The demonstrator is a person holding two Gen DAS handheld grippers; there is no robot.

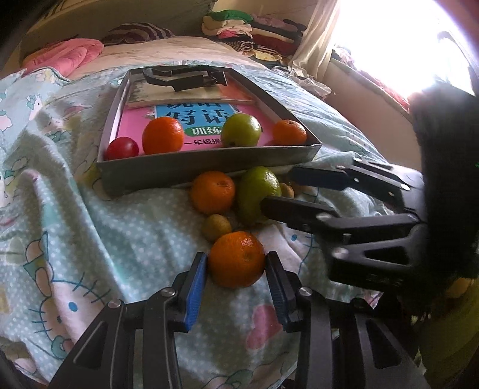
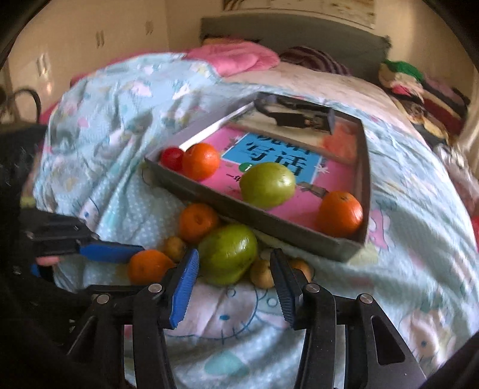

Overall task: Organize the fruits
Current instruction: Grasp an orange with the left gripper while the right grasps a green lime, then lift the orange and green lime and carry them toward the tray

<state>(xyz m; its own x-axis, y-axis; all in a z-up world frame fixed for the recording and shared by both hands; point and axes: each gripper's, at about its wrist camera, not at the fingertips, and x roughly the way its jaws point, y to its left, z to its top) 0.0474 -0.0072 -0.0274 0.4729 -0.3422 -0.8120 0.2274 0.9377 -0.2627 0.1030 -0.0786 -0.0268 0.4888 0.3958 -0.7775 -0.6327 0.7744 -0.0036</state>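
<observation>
Fruit, loose, on patterned bedspread [image 1: 89, 227], at 6 o'clock of the grey tray [image 1: 209, 166]: near orange [image 1: 236, 258] sits between the left gripper [image 1: 236, 266] pads, both touching its sides; whether it is clamped cannot be told. Large green fruit [image 2: 227, 257] lies at 12 o'clock of the right gripper [image 2: 235, 276], whose fingers stand wide apart, holding nothing. Second orange [image 1: 212, 191] rests against the tray wall. Tray holds two oranges, green fruit [image 1: 242, 130], red fruit [image 1: 122, 148], pink book [image 2: 269, 167].

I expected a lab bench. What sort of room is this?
Most likely a bedroom: the fruit tray sits on a bed under a cartoon-print quilt, with a pink pillow and folded clothes behind.
</observation>
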